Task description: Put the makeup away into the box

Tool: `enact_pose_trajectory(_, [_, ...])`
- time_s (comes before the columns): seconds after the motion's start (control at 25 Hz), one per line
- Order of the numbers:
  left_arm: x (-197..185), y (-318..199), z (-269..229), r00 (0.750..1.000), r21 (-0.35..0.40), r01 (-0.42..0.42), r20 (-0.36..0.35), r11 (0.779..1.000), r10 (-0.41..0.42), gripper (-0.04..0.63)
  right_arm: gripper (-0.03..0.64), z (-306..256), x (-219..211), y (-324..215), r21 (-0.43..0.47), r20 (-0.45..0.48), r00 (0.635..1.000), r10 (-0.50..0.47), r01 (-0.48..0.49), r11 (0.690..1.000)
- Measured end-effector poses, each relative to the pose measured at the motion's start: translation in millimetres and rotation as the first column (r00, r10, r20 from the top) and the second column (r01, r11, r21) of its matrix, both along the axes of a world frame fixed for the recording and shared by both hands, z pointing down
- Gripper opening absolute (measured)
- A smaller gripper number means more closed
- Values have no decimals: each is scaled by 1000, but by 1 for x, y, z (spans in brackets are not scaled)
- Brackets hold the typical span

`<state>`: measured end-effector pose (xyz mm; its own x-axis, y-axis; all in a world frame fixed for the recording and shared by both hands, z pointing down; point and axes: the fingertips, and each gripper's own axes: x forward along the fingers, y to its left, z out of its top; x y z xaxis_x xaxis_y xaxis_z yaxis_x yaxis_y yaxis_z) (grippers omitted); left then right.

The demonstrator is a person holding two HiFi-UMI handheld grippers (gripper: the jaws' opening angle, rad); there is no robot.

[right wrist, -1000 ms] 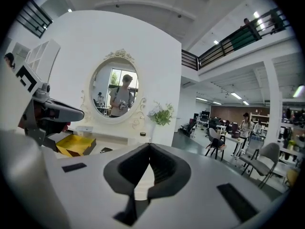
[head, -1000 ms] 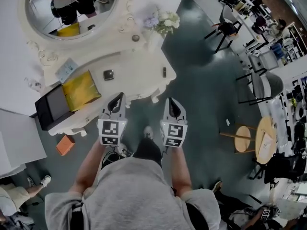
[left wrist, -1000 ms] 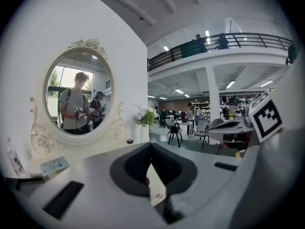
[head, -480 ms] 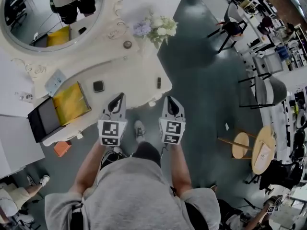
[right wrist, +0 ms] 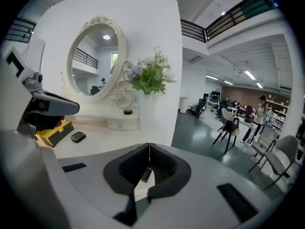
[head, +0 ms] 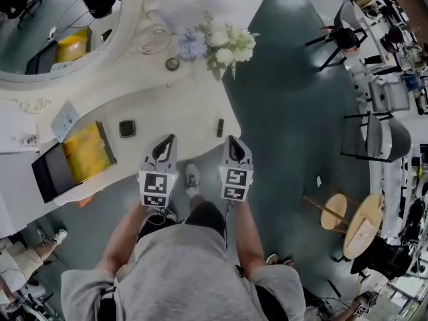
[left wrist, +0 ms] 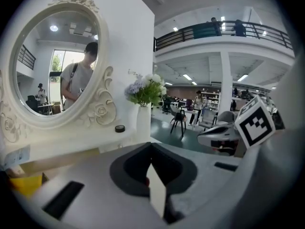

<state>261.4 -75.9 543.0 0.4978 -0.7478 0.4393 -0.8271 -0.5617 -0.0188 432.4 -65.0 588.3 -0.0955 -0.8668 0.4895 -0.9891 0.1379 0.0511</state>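
Note:
On the white dressing table [head: 174, 109] lie a black square compact [head: 127, 128], a small dark stick [head: 219, 127] near the right edge, and a small round jar [head: 172, 64] by the mirror's base. The box [head: 73, 159], with a yellow inside and a black lid, stands open at the table's left end. My left gripper [head: 162, 147] and right gripper [head: 234, 146] hover side by side at the table's front edge, both shut and empty. The right gripper view shows the compact [right wrist: 77, 137], the box [right wrist: 55, 130] and the jar [right wrist: 127, 112]. The left gripper [left wrist: 151, 149] points toward the jar [left wrist: 120, 128].
An oval mirror [head: 53, 25] and a vase of flowers [head: 217, 45] stand at the back of the table. A pale card [head: 65, 119] lies behind the box. Chairs [head: 371, 136] and a round wooden table [head: 361, 226] stand on the dark floor to the right.
The person has stepped closer to the dressing table, so both grippers now sit at its front edge. Both stay shut and empty.

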Motion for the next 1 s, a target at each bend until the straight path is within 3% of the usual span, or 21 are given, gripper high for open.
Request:
enact_pose_trajectory(0.2, [0, -14, 27, 999, -53, 32, 23, 998, -30, 2, 29, 42, 1, -20, -107, 51, 998, -26, 31, 994])
enact_pose_trajectory(0.28, [-2, -16, 36, 999, -71, 43, 31, 997, -41, 2, 194, 64, -2, -24, -163, 91, 995, -40, 55, 985])
enact_pose_trajectory(0.36, [-5, -18, 45, 998, -88, 58, 40, 994, -54, 2, 213, 81, -4, -29, -204, 113, 993, -41, 63, 977])
enact_pose_trajectory(0.8, [-14, -21, 72, 993, -139, 108, 68, 984, -99, 2, 213, 135, -1, -44, -306, 85, 995, -60, 83, 948])
enact_pose_trajectory(0.92, [-15, -22, 75, 991, -144, 119, 72, 982, -110, 2, 174, 141, 0, -47, -323, 67, 995, -76, 94, 942])
enact_pose_trajectory(1.0, [-15, -22, 76, 991, -145, 125, 72, 981, -116, 3, 110, 140, -1, -49, -328, 48, 995, -83, 94, 940])
